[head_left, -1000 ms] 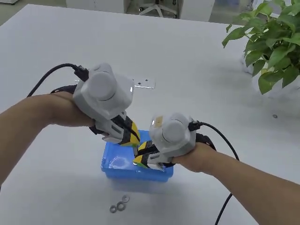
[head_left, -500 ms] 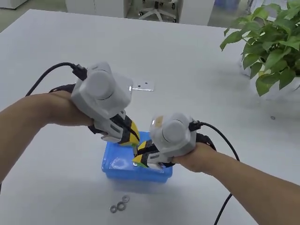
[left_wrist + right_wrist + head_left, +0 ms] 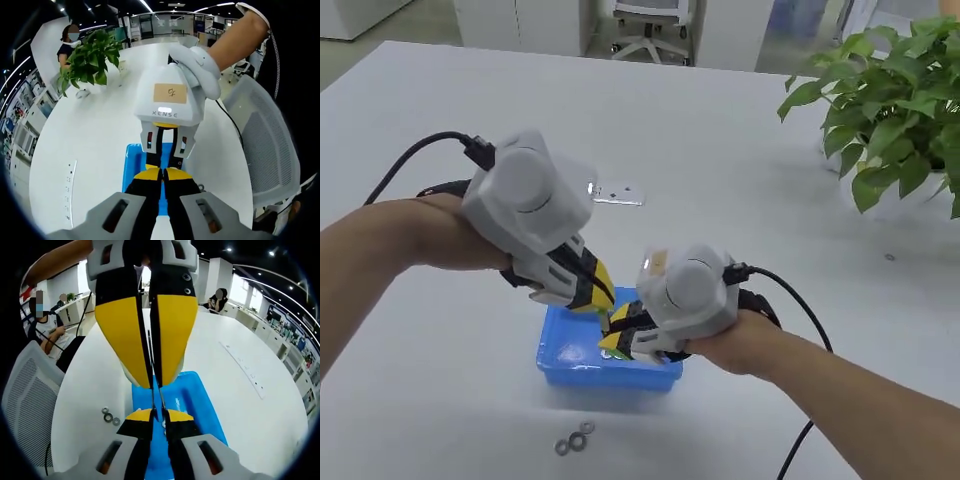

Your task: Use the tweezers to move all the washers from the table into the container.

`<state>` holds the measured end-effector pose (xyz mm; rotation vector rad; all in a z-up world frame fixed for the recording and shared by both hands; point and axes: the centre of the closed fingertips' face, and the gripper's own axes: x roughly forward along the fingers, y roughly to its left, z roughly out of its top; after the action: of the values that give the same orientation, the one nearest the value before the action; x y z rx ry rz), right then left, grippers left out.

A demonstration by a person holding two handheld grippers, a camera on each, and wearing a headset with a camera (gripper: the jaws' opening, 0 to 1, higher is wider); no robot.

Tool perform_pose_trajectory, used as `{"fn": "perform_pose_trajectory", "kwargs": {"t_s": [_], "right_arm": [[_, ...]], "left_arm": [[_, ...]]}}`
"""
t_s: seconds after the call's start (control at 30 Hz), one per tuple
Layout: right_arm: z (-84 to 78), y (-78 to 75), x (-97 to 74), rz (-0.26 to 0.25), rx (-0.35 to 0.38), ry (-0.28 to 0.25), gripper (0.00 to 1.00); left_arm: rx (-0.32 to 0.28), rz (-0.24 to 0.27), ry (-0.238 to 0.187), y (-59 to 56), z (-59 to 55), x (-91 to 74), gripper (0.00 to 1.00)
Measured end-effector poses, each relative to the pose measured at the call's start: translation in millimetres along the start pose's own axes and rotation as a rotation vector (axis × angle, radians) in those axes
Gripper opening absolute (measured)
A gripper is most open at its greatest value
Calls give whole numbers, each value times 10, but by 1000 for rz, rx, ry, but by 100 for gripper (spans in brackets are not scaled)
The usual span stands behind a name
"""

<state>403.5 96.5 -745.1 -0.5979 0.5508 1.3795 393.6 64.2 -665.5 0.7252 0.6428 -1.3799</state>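
The left gripper has its jaws drawn narrow on the upper part of the tweezers. The right gripper, facing it, is likewise nearly closed on their lower end. Both hang over the container. Three washers lie on the table just beside it. Probable step: regrip or handover of the tweezers. Next: bring the tips down onto one washer and squeeze lightly.

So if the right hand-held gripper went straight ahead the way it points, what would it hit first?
Most likely the left hand-held gripper: its yellow jaws face the right hand-held gripper tip to tip above the blue plastic container, with thin metal tweezers spanning the small gap. Depth is hard to judge.
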Motion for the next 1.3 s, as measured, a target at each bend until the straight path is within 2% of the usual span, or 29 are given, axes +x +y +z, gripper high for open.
{"fn": "perform_pose_trajectory", "kwargs": {"t_s": [0.3, 0.7, 1.3], "right_arm": [[99, 76, -92, -20, -21, -16, 11], [113, 214, -151, -27, -28, -21, 11], [101, 507, -112, -6, -38, -19, 11]], "left_arm": [[22, 13, -4, -94, 87, -105, 5], [32, 14, 10, -230, 115, -143, 5], [19, 2, 19, -474, 42, -154, 5]]}}
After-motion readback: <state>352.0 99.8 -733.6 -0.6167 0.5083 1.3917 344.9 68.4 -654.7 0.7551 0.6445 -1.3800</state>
